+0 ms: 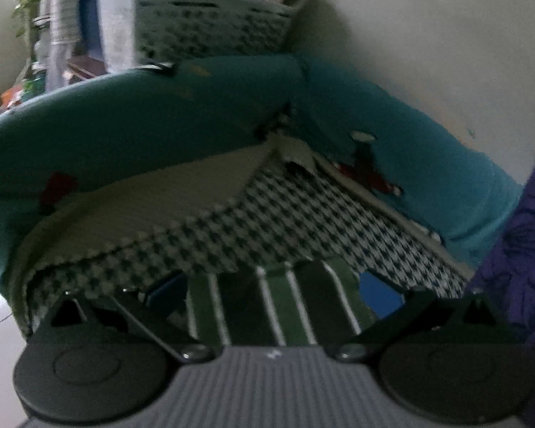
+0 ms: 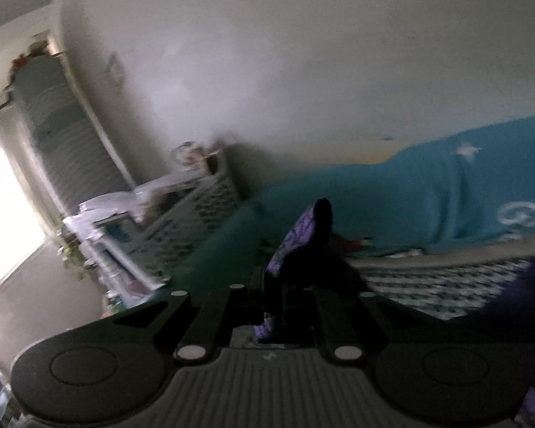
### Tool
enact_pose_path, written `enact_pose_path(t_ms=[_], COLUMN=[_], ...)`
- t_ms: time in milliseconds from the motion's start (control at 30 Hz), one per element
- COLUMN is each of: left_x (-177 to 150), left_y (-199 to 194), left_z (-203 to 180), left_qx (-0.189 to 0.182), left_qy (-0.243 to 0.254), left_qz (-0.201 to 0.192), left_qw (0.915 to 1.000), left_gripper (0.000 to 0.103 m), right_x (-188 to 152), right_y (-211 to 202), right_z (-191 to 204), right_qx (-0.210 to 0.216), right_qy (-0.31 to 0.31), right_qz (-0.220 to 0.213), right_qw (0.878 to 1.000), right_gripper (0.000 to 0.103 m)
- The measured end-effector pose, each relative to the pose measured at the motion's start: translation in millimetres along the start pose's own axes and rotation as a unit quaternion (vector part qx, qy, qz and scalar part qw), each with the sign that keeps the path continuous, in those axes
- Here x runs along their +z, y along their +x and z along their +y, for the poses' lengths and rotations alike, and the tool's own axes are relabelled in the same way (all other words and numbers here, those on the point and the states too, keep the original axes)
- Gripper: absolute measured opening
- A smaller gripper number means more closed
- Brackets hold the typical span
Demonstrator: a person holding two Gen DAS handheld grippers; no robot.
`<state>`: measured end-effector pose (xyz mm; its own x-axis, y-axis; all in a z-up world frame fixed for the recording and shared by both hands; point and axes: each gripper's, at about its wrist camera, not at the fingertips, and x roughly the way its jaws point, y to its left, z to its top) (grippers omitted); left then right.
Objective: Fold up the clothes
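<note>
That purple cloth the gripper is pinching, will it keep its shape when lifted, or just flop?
Probably flop: the purple cloth bunches and droops above the right gripper, which is shut on it. It looks thin, so likely light. It may drag on the checked cover.

Nothing readable here tbh, just blurry white marks on the teal sofa cover [image 2: 428,192], can't make out letters.

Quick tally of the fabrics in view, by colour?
Purple patterned garment: 1
Green garment with white stripes: 1
Black-and-white houndstooth seat cover: 1
Teal sofa throw: 1
Total: 4
</note>
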<state>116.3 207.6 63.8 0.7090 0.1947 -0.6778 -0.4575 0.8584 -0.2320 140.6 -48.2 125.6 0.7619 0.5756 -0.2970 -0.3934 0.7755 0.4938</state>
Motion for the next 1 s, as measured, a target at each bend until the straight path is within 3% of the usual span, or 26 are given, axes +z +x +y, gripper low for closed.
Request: enact_pose_path(t_ms=[167, 400, 533, 600, 633, 800, 1000], left_x=[11, 16, 14, 14, 14, 11, 3], left_y=[-6, -9, -12, -13, -14, -16, -22], left_z=[28, 47, 45, 44, 43, 34, 5], left_qx=[0.038, 0.067, 0.083, 0.086, 0.087, 0.080, 0.052], left_qy=[-0.017, -0.033, -0.024, -0.019, -0.017, -0.005, 0.029], left_qz=[-0.023, -0.036, -0.046, -0.049, -0.051, -0.054, -0.062], left_qw=[0.9989, 0.9966, 0.9952, 0.9949, 0.9948, 0.9954, 0.9963], left_gripper=[0.103, 0.103, 0.103, 0.103, 0.103, 0.103, 0.103], right_x=[-19, -53, -64, -66, -66, -73, -92], right_y=[35, 78, 88, 85, 82, 51, 2], right_z=[30, 40, 39, 38, 38, 25, -15], right_qx=[0.025, 0.029, 0.025, 0.031, 0.027, 0.007, -0.056], right_qy=[-0.012, -0.005, -0.011, -0.015, -0.017, -0.050, -0.073], right_qz=[0.026, 0.067, 0.086, 0.089, 0.087, 0.087, 0.093], right_qw=[0.999, 0.997, 0.996, 0.995, 0.996, 0.995, 0.991], right_gripper=[0.010, 0.010, 0.021, 0.043, 0.046, 0.047, 0.047])
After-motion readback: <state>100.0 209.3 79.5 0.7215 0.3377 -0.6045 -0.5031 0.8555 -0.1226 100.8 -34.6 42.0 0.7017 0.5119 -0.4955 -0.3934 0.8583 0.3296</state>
